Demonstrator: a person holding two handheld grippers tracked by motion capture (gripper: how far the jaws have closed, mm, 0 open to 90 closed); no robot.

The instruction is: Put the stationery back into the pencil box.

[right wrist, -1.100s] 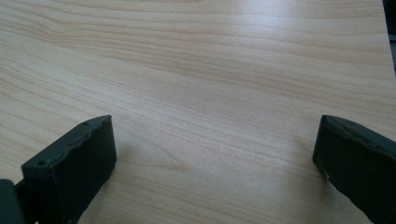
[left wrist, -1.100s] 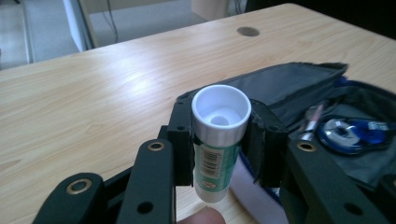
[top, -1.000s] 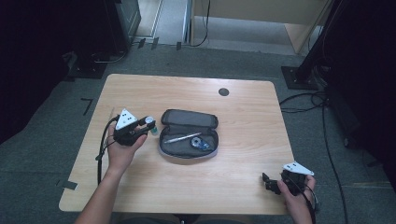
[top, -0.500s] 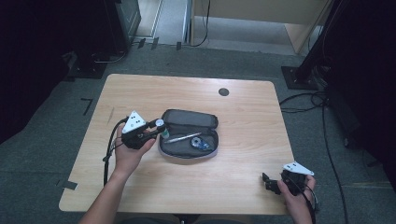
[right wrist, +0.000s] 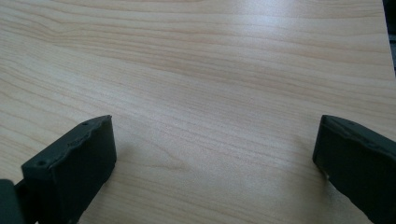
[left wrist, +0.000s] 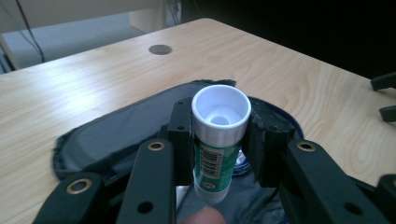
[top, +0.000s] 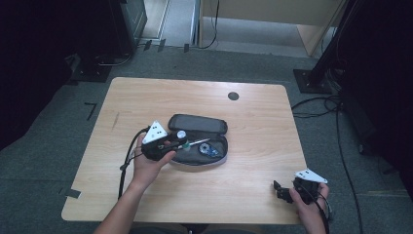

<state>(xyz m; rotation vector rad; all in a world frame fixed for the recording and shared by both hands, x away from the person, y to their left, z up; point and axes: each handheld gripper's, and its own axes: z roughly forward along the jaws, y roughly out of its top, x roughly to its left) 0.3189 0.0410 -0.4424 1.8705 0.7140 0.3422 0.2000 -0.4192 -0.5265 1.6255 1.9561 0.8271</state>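
Note:
My left gripper [left wrist: 218, 140] is shut on a green glue stick [left wrist: 217, 140] with a white cap, held upright over the left end of an open black pencil case [top: 197, 140] at the table's middle. From the high view the left gripper [top: 179, 141] and the glue stick [top: 181, 135] hang at the case's left edge. A silver pen [top: 196, 142] and a blue tape dispenser [top: 210, 150] lie inside the case. My right gripper [top: 279, 190] rests low at the table's front right, open, with bare wood between its jaws [right wrist: 215, 154].
A round dark cable hole [top: 233, 96] sits near the table's far edge. Black stands and cables [top: 321, 73] crowd the floor at the right, beyond the table. The wooden table [top: 263, 126] has bare surface right of the case.
My left gripper has carried the glue stick rightward from the table's left side to the left end of the pencil case. The right gripper has stayed in place.

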